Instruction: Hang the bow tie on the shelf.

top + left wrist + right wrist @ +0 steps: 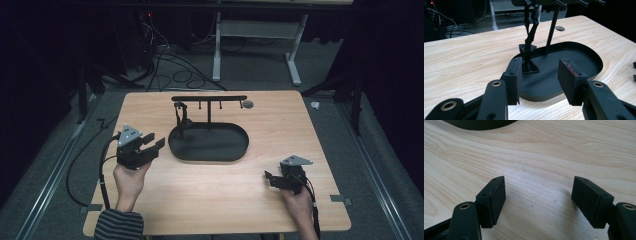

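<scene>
A black oval tray (235,150) lies mid-table with a thin post (208,117) and a crossbar with pegs (210,98) rising from its back. From the left peg hangs a black strap (182,119); its bow-shaped lower end (529,65) rests on the tray floor (564,60). My left gripper (154,143) stands open just left of the tray, nothing between its pads (514,75), aimed at the strap. My right gripper (269,179) is open and low over bare wood at the front right, apart from the tray rim (479,123). In their own views, left gripper (540,62) and right gripper (537,181) are both empty.
A round cable hole (247,104) sits in the tabletop behind the tray's right end. Bare wood surrounds the tray on all sides. Beyond the table's far edge are floor cables (170,70) and a white desk frame (260,35).
</scene>
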